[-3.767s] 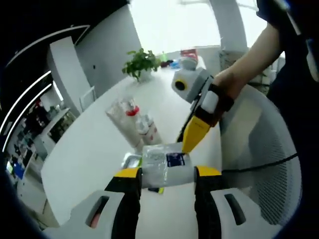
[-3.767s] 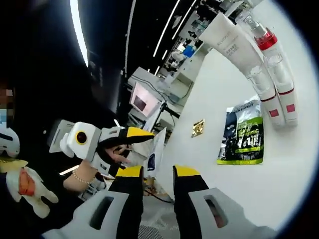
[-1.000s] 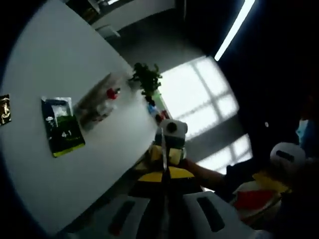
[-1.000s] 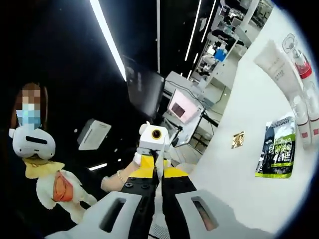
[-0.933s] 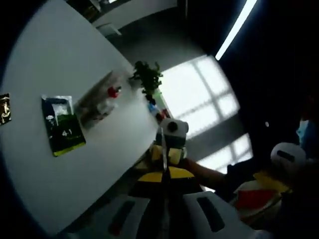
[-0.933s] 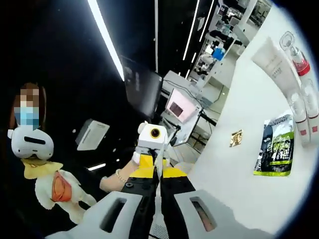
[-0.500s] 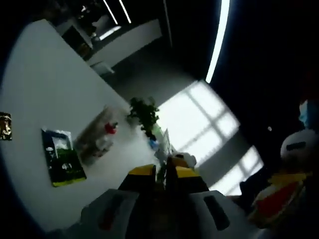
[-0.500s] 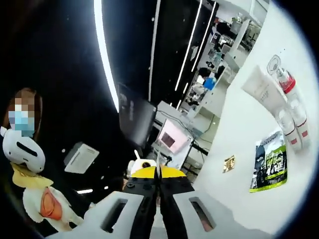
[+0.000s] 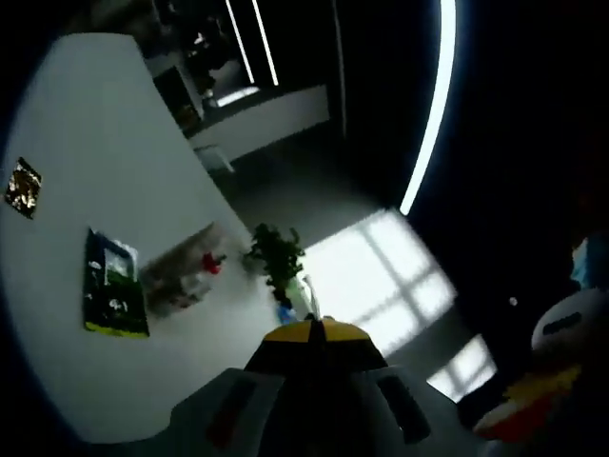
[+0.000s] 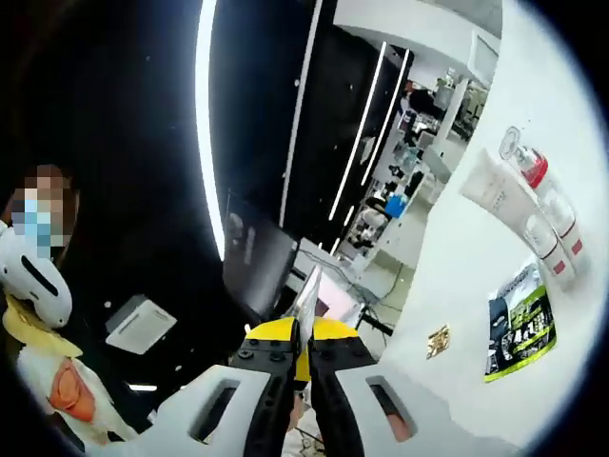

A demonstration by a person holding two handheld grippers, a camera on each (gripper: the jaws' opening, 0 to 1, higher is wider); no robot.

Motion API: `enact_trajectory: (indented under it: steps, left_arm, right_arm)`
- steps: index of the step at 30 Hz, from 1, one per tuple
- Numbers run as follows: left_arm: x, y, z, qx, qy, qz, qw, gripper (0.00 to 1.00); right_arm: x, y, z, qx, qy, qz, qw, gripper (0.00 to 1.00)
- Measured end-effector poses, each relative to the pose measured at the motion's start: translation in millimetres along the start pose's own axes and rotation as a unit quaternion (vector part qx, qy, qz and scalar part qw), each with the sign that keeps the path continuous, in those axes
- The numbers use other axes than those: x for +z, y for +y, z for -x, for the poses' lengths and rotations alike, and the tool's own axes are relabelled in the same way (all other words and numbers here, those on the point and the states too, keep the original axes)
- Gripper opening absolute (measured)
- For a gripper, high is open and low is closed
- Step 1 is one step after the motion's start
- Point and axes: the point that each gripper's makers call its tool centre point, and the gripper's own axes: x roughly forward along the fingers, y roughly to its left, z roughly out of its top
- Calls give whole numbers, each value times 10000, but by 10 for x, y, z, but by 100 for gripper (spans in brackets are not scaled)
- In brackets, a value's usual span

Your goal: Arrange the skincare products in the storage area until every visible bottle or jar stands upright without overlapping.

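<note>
My right gripper (image 10: 303,345) is shut on a thin clear sachet (image 10: 306,290), seen edge-on and sticking up from the yellow tips. My left gripper (image 9: 314,333) is shut, with nothing visible between its tips. On the white table (image 10: 561,105) a white tube (image 10: 495,186) and clear bottles with red caps (image 10: 540,186) lie side by side. A green-and-black sachet (image 10: 521,333) and a small gold sachet (image 10: 439,341) lie flat near them. The left gripper view has the bottles (image 9: 186,276), the green sachet (image 9: 114,295) and the gold sachet (image 9: 23,188) on the table (image 9: 67,114).
A potted plant (image 9: 276,257) stands at the table's far end before a bright window. A plush toy wearing a white headset (image 10: 33,286) sits at the left beside a person. Dark ceiling with light strips fills much of both views; shelves and screens stand beyond the table.
Both views have swung upward. The two grippers, tip to tip on the sachet a second ago, have parted; the sachet now stands in the right gripper, and the left has shut.
</note>
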Motion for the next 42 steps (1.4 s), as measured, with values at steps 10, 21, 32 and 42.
enact_trajectory:
  steps: [10, 21, 32, 42]
  left_arm:
    - [-113, -179, 123, -286, 1005, -287, 9941, 0]
    - [28, -763, -94, -687, 1359, -1257, 9803, 0]
    - [92, -847, -312, -461, 1273, -1423, 9805, 0]
    - [-2, -596, -381, 3, 882, -1539, 9841, 1]
  right_arm:
    - [-26, 220, 191, 478, 1406, -73, 9889, 17]
    - [334, 611, 54, 783, 2104, 986, 9695, 17]
    - [419, 680, 24, 1199, 2661, 1062, 9505, 10]
    - [358, 401, 137, 1016, 2699, 409, 9566, 1]
